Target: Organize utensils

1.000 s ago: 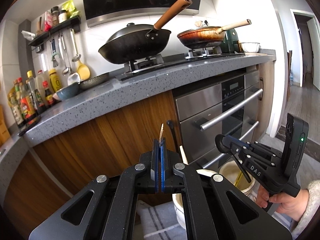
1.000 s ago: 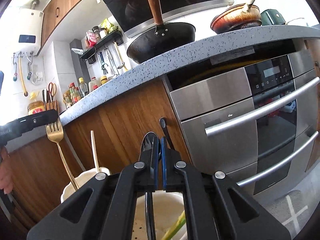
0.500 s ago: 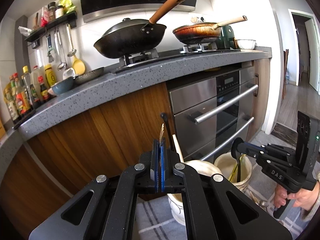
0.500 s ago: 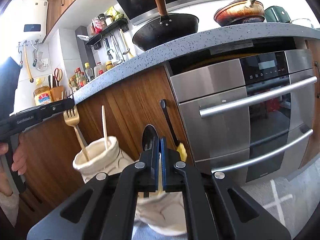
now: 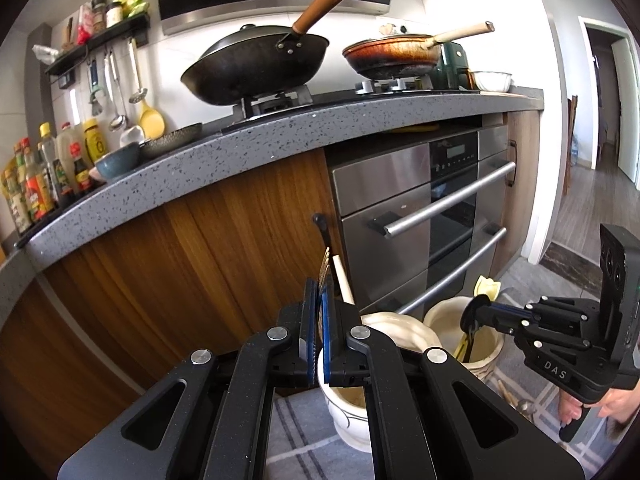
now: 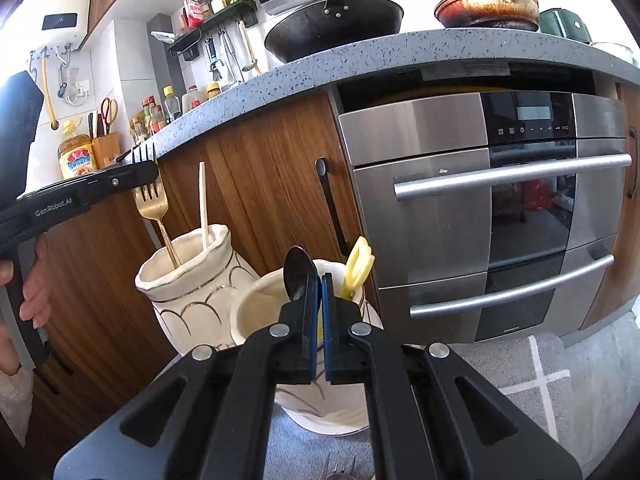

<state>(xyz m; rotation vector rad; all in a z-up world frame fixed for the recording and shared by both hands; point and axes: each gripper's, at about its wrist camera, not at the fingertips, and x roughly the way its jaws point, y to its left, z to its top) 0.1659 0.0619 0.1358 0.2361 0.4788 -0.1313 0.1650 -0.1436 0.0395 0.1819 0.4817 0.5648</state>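
Kitchen cabinets of brown wood and a steel oven point(image 6: 500, 208) filled the background. "GenRobot.AI" was printed on the left gripper point(image 6: 146, 172), whose jaws clamped a gold metal fork point(image 6: 154, 208) over the taller of two cream ceramic vases point(image 6: 192, 280). "DAS" marked the right gripper point(image 5: 474, 314), jaws closed on a black spoon point(image 6: 298, 276) above the second vase point(image 6: 260, 312).

Gold fork point(image 6: 151, 208): lower handle hidden inside the left vase point(image 6: 192, 280).
Dark spoon point(image 6: 297, 276): handle concealed behind the right gripper point(image 6: 319, 292).
Utensils on the cloth below that vase, by the left-wrist view's right edge point(image 5: 516, 396): too small to identify.
Shelf jar labels: illegible.
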